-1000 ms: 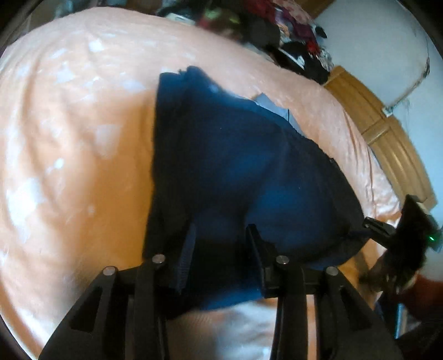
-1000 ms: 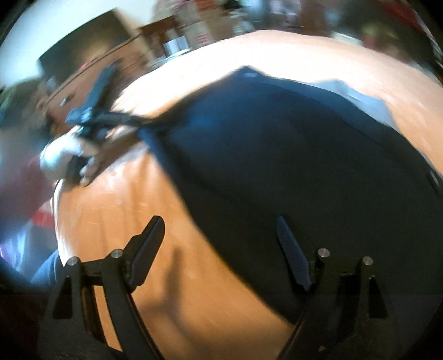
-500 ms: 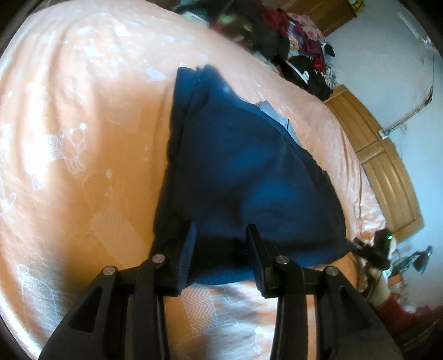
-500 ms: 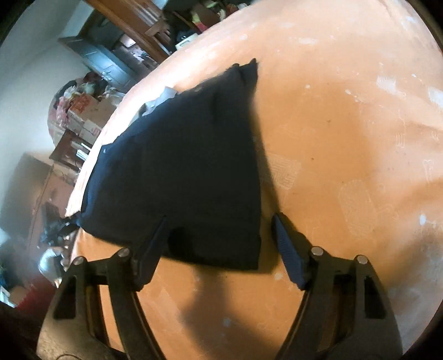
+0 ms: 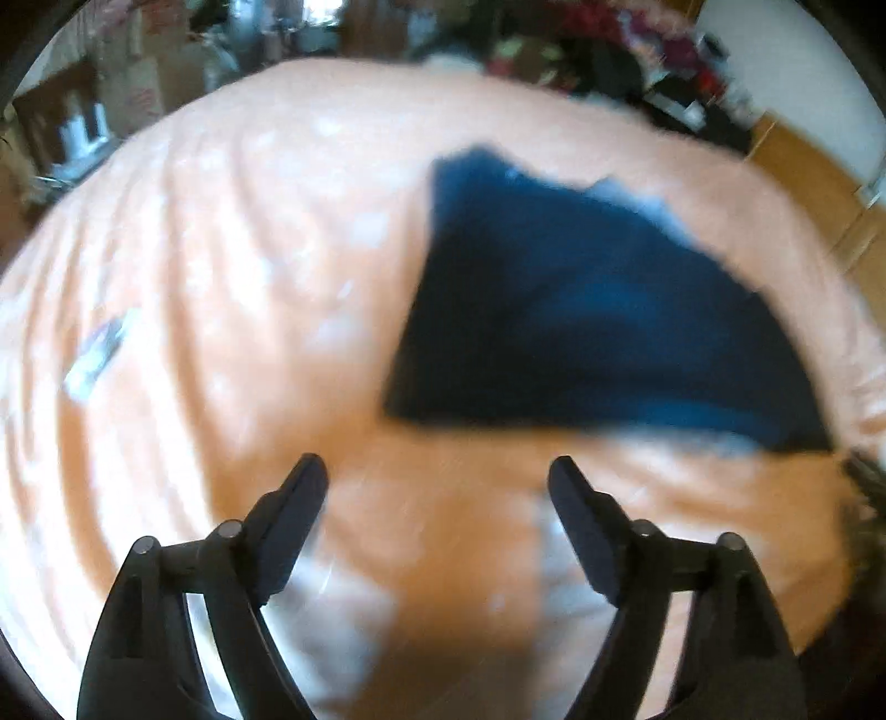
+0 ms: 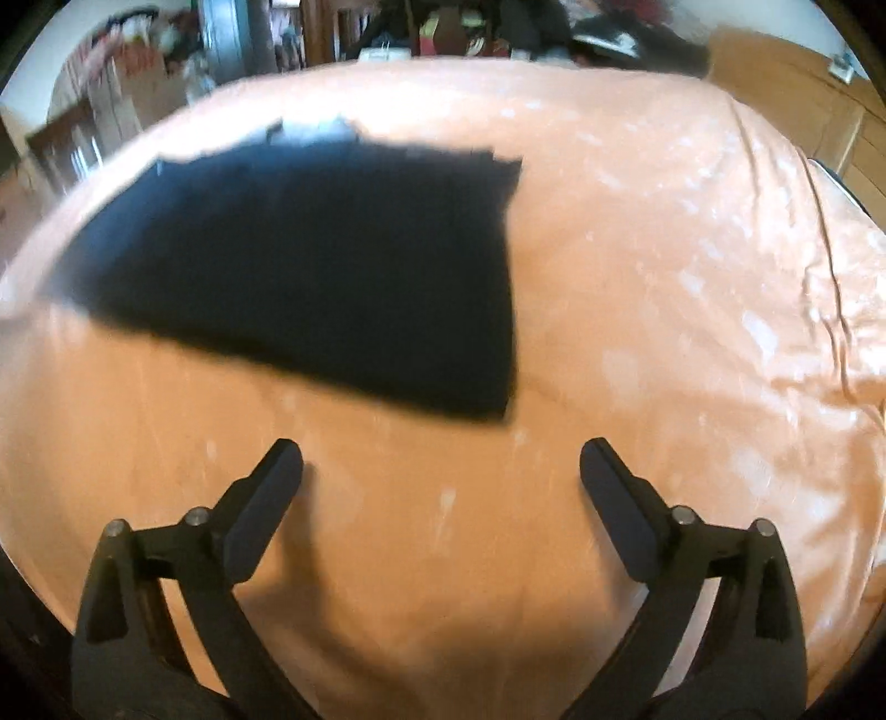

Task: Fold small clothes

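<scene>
Dark blue garment point(image 5: 587, 310) lies folded flat on the orange bedsheet point(image 5: 221, 310), toward the far half of the bed. Near edge runs straight; far edge is uneven, with a pale layer showing at one corner. Both views are motion-blurred. Left gripper point(image 5: 437, 476) has jaws spread wide, holding nothing, short of the near edge. Right gripper point(image 6: 440, 459) likewise wide apart and empty, clear of the cloth. Bare sheet surrounds the garment on all sides. Clutter point(image 6: 443, 33) sits beyond the bed.

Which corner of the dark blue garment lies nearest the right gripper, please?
The near right corner of the dark blue garment, lying just ahead of the open right gripper; the other corners sit farther up the orange bedsheet.
</scene>
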Tool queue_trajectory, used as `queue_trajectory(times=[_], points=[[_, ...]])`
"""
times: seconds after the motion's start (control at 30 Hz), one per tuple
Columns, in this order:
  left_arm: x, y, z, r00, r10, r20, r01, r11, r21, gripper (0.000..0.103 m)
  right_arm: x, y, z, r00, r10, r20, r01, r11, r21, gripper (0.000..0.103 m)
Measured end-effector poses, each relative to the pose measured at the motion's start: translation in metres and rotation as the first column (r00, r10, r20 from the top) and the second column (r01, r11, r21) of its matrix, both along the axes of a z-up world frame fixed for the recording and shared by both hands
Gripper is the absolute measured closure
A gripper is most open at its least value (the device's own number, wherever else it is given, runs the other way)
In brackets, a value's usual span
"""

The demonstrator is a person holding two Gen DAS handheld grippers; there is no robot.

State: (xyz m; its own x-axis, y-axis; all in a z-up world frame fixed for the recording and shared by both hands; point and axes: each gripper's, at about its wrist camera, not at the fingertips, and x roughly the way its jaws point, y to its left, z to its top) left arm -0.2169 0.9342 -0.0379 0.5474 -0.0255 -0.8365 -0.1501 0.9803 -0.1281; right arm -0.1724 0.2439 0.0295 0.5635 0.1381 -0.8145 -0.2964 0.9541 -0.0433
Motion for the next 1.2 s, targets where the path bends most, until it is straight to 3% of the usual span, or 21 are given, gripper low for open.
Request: queue_trajectory(times=[0.07,0.17,0.33,0.57,1.2], points=[[-0.001,-0.011,-0.002,1.0,-0.006,0.009,0.005,0.998,0.063,0.013,0.0,0.002,-0.012,0.998,-0.017,-0.058,0.017,1.0,0.001,0.0],[0.01,-0.021,-0.006,0.999,0.005,-0.036,-0.002,0.996,0.089,0.0,0.001,-0.004,-0.015,0.996,-0.046,-0.071,0.049,0.998,0.035,0.0],[0.021,-0.021,-0.009,0.996,0.066,-0.057,-0.062,0.996,0.06,0.0,0.012,-0.009,-0.019,0.99,-0.07,-0.123,0.081,0.993,0.083,0.0],[0.012,-0.022,-0.015,0.997,0.078,0.018,-0.079,0.995,0.055,0.0,-0.008,-0.012,-0.02,0.996,-0.091,-0.013,0.092,0.986,0.138,0.0],[0.009,-0.017,-0.018,0.996,0.075,0.037,-0.077,0.996,0.04,0.0,-0.001,-0.013,-0.025,0.998,-0.066,0.001,0.065,0.984,0.165,0.0]])
